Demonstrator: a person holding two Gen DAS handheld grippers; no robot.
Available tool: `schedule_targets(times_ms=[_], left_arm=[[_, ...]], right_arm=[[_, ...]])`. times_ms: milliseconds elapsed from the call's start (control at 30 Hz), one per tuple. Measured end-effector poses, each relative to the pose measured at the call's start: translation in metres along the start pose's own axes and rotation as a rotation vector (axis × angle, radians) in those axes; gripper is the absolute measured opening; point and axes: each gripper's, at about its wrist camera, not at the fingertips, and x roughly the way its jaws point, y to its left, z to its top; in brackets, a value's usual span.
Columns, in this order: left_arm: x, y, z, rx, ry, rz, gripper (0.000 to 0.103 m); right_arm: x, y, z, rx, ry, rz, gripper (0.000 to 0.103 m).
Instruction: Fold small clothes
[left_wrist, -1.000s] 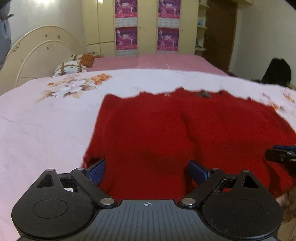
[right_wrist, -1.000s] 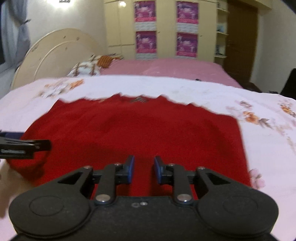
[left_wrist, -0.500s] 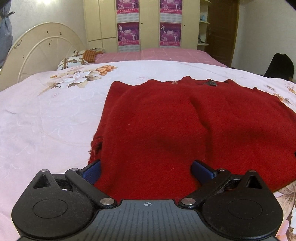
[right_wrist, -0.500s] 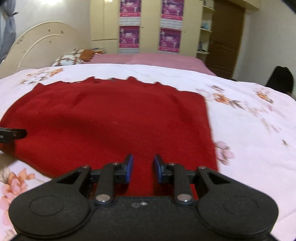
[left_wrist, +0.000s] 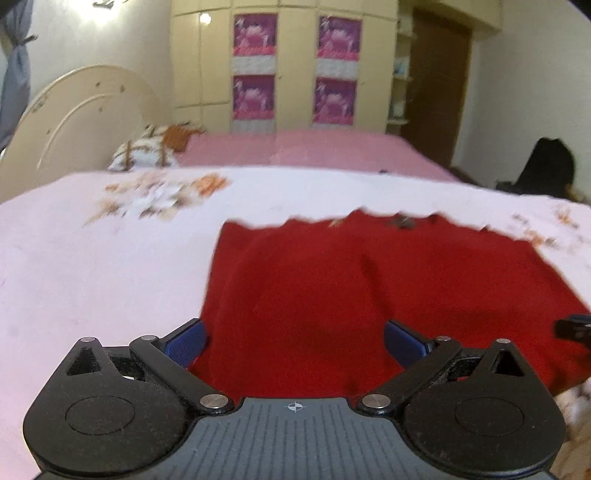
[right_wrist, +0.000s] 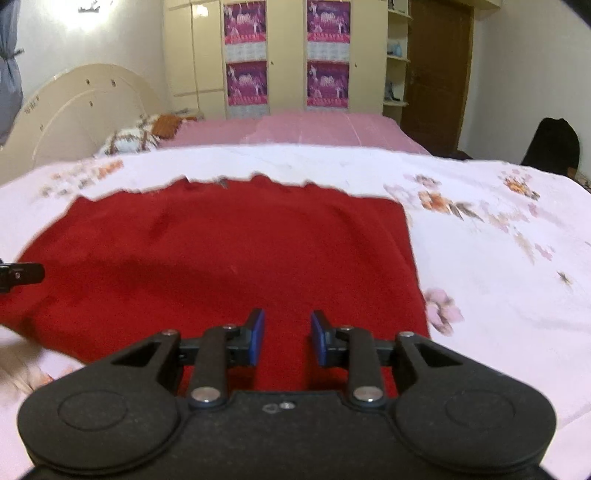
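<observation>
Red knit garment (left_wrist: 369, 295) is lying flat on the floral bedspread (left_wrist: 92, 266) just ahead of us, its width running between our wide-open, empty left gripper (left_wrist: 293, 341) and narrowly parted, empty right gripper (right_wrist: 286, 338).

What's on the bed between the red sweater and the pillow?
Only bedcover: the flowery white sheet, then the pink one. A flower print sits between the sweater and pillow, as the left wrist view shows.
</observation>
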Motion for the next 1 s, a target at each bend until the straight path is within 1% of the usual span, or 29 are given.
schedule_targets(times_ms=[67,167,333,400,467,533,633,733,1000], left_arm=[[0.004,-0.007,0.010,0.007,0.001,-0.039,0.102],[0.018,-0.018,0.020,0.024,0.013,-0.065,0.102],[0.048,-0.027,0.029,0.054,0.023,-0.042,0.102],[0.063,-0.026,0.032,0.039,0.047,-0.023,0.102],[0.081,-0.020,0.031,0.013,0.093,0.005,0.102],[0.096,-0.012,0.025,-0.012,0.128,0.009,0.102],[0.099,-0.015,0.021,0.019,0.112,0.018,0.103],[0.100,-0.014,0.024,0.001,0.121,0.018,0.103],[0.097,-0.020,0.025,0.023,0.114,0.038,0.103]], right_arm=[[0.004,0.005,0.008,0.005,-0.008,0.023,0.027],[0.015,0.014,0.022,0.016,-0.012,0.054,0.027],[0.043,0.027,0.044,0.018,-0.002,0.079,0.028],[0.050,0.032,0.050,0.012,-0.010,0.083,0.028],[0.059,0.034,0.055,0.002,-0.013,0.080,0.028],[0.068,0.035,0.055,-0.010,0.001,0.078,0.029],[0.084,0.034,0.046,-0.070,0.040,0.047,0.029],[0.086,0.024,0.040,-0.060,0.012,0.056,0.029],[0.078,0.025,0.044,-0.059,0.023,0.059,0.031]])
